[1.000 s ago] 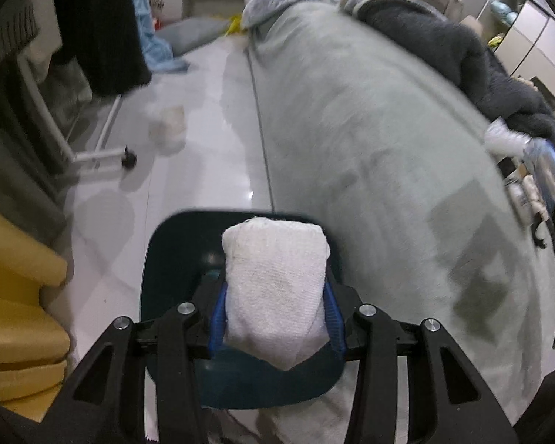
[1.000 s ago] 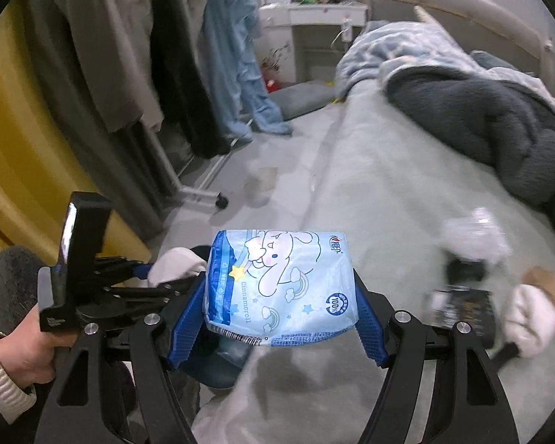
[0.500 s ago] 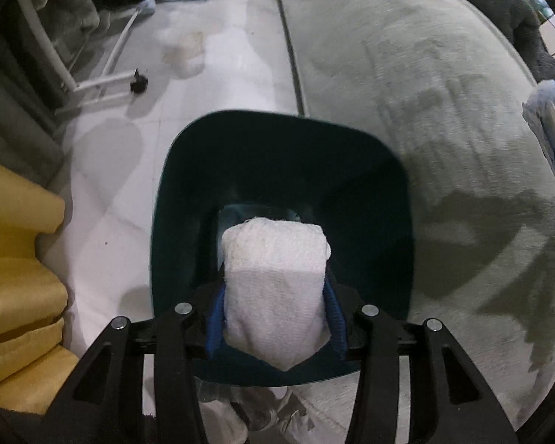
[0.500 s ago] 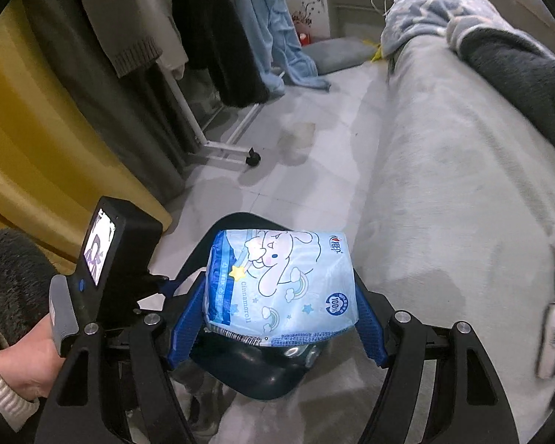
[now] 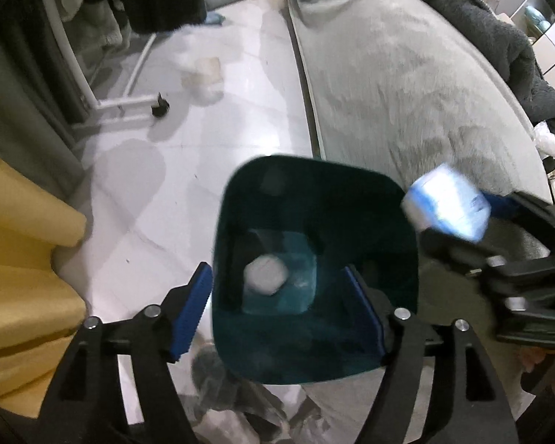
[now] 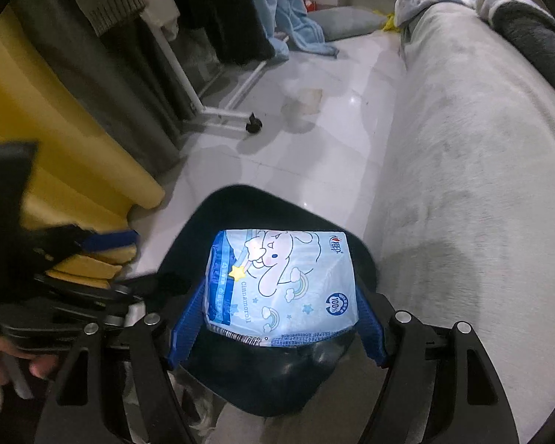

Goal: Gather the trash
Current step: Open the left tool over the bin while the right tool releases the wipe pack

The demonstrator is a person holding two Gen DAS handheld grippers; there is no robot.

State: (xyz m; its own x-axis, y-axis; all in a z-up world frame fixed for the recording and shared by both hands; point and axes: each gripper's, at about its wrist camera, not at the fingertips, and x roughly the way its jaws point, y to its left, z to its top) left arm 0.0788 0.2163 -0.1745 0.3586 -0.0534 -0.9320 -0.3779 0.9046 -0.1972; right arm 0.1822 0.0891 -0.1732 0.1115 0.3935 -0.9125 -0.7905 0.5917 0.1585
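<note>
Trash going into the dark teal plastic bin (image 5: 314,347): one piece dropped, one still held over it.

Directly beneath the left hand-held gripper (image 5: 277,307) the crumpled white tissue wad (image 5: 265,275) lies at the bottom of the bin; its jaws have just been opening and now stand wide with nothing between them, straddling the bin mouth so the release falls straight in. Off to that gripper's right, the right hand-held gripper (image 6: 277,318) clamps the pale blue cartoon-printed tissue packet (image 6: 281,285) between its blue pads (image 6: 183,323), hanging over the bin's near rim, apparently lined up for its own drop. Ahead of both lie the white tiled floor (image 5: 218,148) and, to the right, the grey-green bed cover (image 5: 407,85).
</note>
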